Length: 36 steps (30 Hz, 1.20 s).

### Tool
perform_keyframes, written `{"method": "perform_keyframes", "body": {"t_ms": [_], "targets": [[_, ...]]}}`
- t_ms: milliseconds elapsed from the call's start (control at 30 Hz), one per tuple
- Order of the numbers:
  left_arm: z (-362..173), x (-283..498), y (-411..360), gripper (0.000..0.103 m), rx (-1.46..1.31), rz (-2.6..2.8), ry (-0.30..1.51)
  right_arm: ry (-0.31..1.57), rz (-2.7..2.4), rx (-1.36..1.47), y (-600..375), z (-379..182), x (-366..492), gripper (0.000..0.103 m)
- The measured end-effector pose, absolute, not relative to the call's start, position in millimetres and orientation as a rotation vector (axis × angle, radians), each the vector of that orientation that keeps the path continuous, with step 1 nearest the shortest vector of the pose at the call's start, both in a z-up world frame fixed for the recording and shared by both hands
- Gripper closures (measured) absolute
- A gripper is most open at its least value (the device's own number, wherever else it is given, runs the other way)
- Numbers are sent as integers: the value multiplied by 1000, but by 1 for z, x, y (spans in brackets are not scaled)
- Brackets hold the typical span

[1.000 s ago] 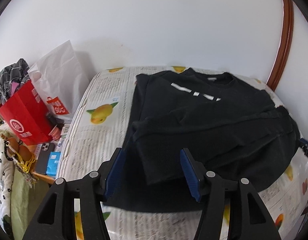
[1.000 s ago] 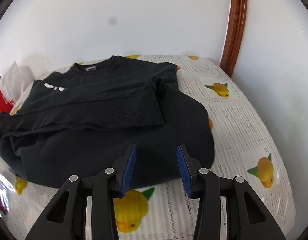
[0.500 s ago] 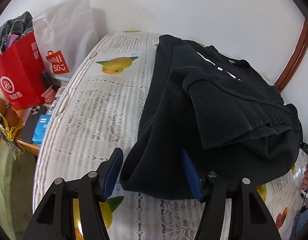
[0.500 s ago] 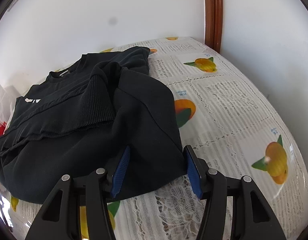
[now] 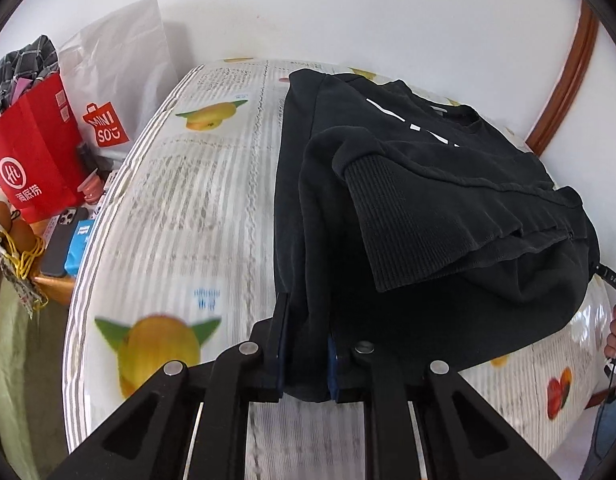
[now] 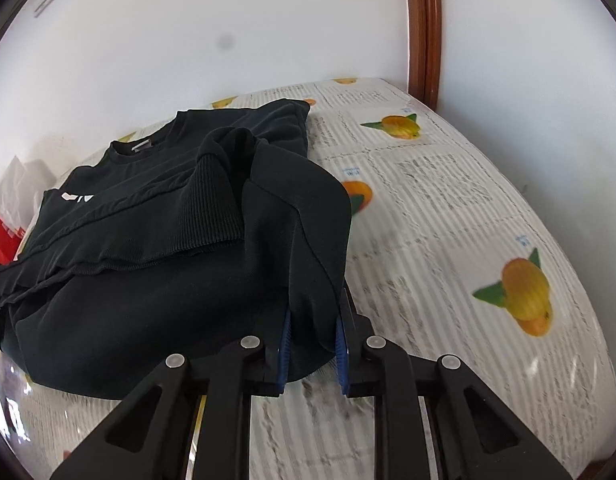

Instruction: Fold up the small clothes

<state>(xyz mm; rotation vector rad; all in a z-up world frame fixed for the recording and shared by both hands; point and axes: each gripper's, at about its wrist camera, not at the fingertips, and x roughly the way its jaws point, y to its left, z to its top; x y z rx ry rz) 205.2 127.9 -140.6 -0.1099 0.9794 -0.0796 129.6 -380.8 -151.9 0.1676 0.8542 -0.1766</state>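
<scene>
A black sweatshirt (image 5: pixel 428 216) with white chest lettering lies on the table, both sleeves folded across its front. My left gripper (image 5: pixel 306 344) is closing on the near left corner of the hem, and the cloth bunches between its blue pads. In the right wrist view the same sweatshirt (image 6: pixel 148 248) spreads to the left. My right gripper (image 6: pixel 312 336) is closing on the near right corner of the hem, with black fabric pinched between its blue pads. A ribbed cuff (image 5: pixel 392 220) rests on top.
The table (image 5: pixel 188 208) wears a white cloth printed with text and mangoes. Off its left side stand a red paper bag (image 5: pixel 32 160), a white shopping bag (image 5: pixel 116 76), and a phone (image 5: pixel 62 240). A white wall and a brown wooden frame (image 6: pixel 424 28) close the back.
Both grippers came down and forward onto the sweatshirt's near hem corners. Their jaws, wide apart before, have drawn in on the cloth.
</scene>
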Motion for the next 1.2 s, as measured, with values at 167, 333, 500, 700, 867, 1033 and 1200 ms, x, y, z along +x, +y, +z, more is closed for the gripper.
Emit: {"method": "perform_keyframes", "body": {"t_ms": [167,333,500,700,867,1033,1200], "targets": [[-141,171,121,88,-96,-87,980,868,-194,118,-380,-150,101,85],[-142,154,117,84,-77,-75,981,892,-214,63,-377,-147,81,78],[-120,146,120,73,-81,-57,940,839,-225,59,-367,-122,66,72],[-91,144,111,66,-98,-109,860,767,-58,63,-326,-101,76,72],[-100,140,98,66,-121,-211,891,892,18,57,-299,-139,106,89],[-112,135,77,71,-84,-310,937,921,7,66,-300,-162,114,90],[-128,155,50,71,-12,-307,964,929,5,78,-300,-161,116,90]]}}
